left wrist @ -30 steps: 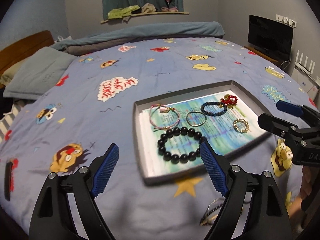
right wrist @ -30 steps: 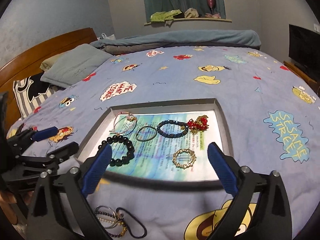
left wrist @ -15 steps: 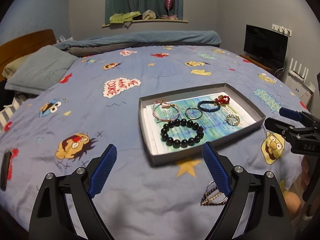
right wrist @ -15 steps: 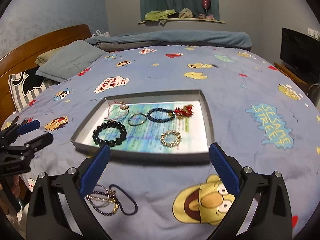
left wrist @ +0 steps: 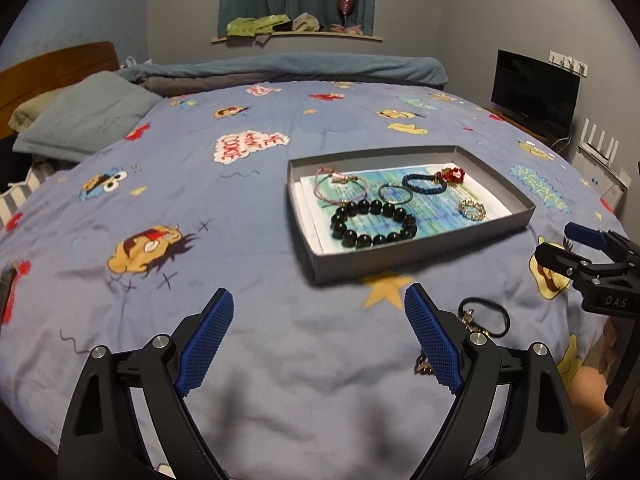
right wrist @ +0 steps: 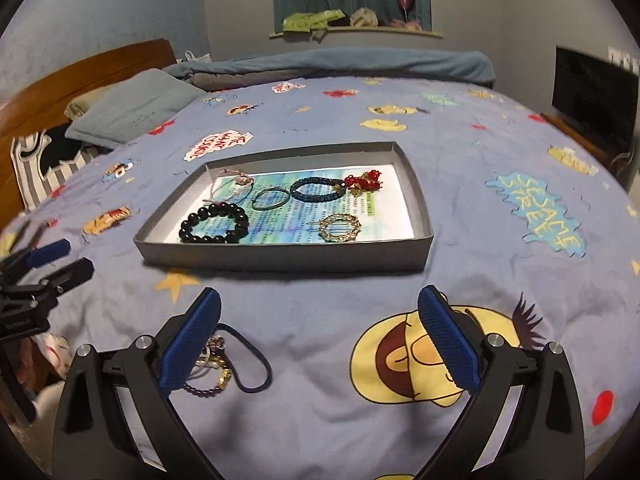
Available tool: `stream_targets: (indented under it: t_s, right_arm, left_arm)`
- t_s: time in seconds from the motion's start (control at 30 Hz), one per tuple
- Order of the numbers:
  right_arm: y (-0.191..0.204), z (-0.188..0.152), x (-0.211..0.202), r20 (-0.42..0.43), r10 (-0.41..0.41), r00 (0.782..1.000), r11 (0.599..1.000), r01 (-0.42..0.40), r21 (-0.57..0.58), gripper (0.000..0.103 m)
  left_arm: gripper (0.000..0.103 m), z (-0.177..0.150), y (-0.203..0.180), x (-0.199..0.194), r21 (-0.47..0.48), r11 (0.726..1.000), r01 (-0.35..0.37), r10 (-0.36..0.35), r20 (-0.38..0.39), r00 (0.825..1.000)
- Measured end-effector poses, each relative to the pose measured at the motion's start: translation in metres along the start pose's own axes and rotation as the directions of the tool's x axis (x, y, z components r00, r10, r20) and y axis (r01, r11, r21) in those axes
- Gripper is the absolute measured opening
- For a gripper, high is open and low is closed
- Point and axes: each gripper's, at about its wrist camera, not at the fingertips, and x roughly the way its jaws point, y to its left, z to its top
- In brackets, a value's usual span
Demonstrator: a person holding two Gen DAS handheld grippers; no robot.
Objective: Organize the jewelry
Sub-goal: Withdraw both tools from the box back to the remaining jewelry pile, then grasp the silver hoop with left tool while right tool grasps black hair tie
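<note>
Left gripper (left wrist: 318,336): jaws spread wide, holding nothing; hovers over the bedspread (left wrist: 240,240), short of the tray
Right gripper (right wrist: 324,334): jaws likewise apart, empty; hangs above the yellow cartoon face print
Tray (right wrist: 280,258): shallow grey box on the bed; printed paper lining its floor
In tray: black bead bracelet (right wrist: 214,224) nearest front; pink cord bracelet (right wrist: 234,184), thin green ring (right wrist: 272,199), dark blue bead bracelet (right wrist: 318,190), red bead cluster (right wrist: 366,181) in a back row; gold ring (right wrist: 339,228) front right
Outside tray: loose tangle of chains and black hair tie (right wrist: 240,364) on the bedspread, beside the right gripper's left finger
Background: pillow (left wrist: 88,116); television (left wrist: 534,94)
</note>
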Motion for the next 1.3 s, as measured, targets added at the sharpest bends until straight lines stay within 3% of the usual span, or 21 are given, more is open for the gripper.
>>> stream_targets:
  t_s: [0.27,0.43,0.6,0.8,0.9,0.97,1.03,1.17,1.2,1.23,1.3]
  right_arm:
    - [0.003,-0.016,0.008,-0.028,0.030,0.999,0.999,-0.031,-0.023,0.097]
    - [0.007,-0.027,0.014,-0.035,0.089,0.995,0.996,-0.089,-0.019,0.098]
    - [0.010,-0.040,0.022,-0.052,0.127,0.991,0.991,-0.129,-0.034,0.097]
    - [0.012,-0.055,0.022,-0.049,0.147,0.988,0.986,-0.151,-0.073,0.094]
    - [0.017,-0.056,0.021,-0.046,0.159,0.986,0.982,-0.163,-0.101,0.075]
    - [0.020,-0.055,0.024,-0.052,0.167,0.985,0.979,-0.172,-0.111,0.048]
    - [0.022,-0.055,0.028,-0.071,0.175,0.982,0.978,-0.182,-0.106,0.032]
    - [0.030,-0.057,0.036,-0.089,0.161,0.983,0.975,-0.172,-0.142,0.022]
    - [0.033,-0.057,0.037,-0.086,0.146,0.985,0.975,-0.158,-0.157,0.018]
    - [0.033,-0.057,0.038,-0.083,0.142,0.986,0.976,-0.154,-0.157,0.007]
    - [0.028,-0.054,0.037,-0.065,0.150,0.987,0.979,-0.157,-0.128,0.004]
  left_arm:
    - [0.088,-0.025,-0.002,0.007,-0.006,1.000,0.031,-0.031,-0.038,0.999]
    - [0.088,-0.041,-0.011,0.011,0.020,0.999,0.047,-0.046,-0.046,0.998]
    - [0.088,-0.053,-0.021,0.021,0.038,0.994,0.099,-0.096,-0.066,0.993]
    - [0.087,-0.059,-0.031,0.023,0.053,0.989,0.137,-0.135,-0.044,0.990]
    - [0.087,-0.061,-0.035,0.022,0.074,0.989,0.124,-0.123,-0.024,0.992]
    - [0.087,-0.060,-0.037,0.023,0.082,0.989,0.120,-0.119,-0.023,0.993]
    - [0.085,-0.059,-0.038,0.023,0.086,0.990,0.113,-0.112,-0.015,0.994]
    - [0.063,-0.056,-0.043,0.025,0.096,0.981,0.169,-0.166,-0.032,0.986]
    - [0.061,-0.055,-0.045,0.028,0.100,0.979,0.177,-0.174,-0.039,0.984]
    - [0.056,-0.053,-0.047,0.031,0.103,0.977,0.188,-0.184,-0.049,0.982]
    - [0.050,-0.051,-0.050,0.033,0.104,0.973,0.206,-0.201,-0.054,0.978]
